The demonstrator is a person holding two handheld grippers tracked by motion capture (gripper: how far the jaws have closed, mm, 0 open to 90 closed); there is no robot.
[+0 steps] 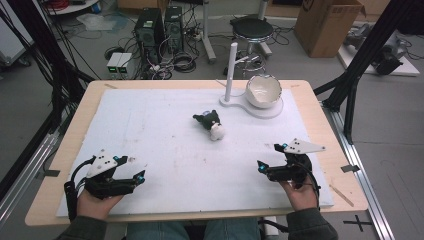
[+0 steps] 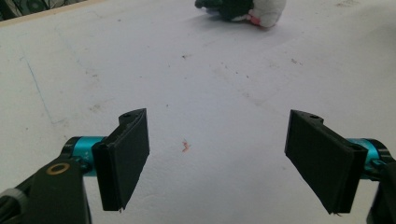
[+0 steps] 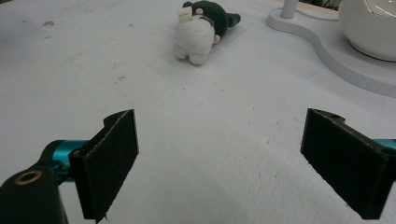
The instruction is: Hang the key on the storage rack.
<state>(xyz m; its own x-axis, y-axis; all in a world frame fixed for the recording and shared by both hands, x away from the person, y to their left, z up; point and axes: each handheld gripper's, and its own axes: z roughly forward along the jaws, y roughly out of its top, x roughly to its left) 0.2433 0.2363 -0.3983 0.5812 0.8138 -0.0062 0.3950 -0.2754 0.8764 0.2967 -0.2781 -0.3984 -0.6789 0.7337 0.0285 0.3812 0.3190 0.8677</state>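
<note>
A small plush toy (image 1: 211, 124) with a white body and a dark green head lies on its side mid-table, on the white mat (image 1: 165, 150). It also lies ahead in the right gripper view (image 3: 200, 31) and at the top edge of the left gripper view (image 2: 243, 9). A white bowl (image 1: 263, 91) rests on a white stand base (image 1: 235, 103) with an upright post (image 1: 231, 70) at the back right. My left gripper (image 1: 132, 167) is open near the front left, nothing between its jaws. My right gripper (image 1: 270, 157) is open at the front right, also empty.
The mat covers a wooden table (image 1: 80, 120). Beyond the far edge stand computer towers (image 1: 160, 30) with cables, a black stool (image 1: 252, 30) and a cardboard box (image 1: 327, 25). Black frame struts (image 1: 360, 65) rise at the right.
</note>
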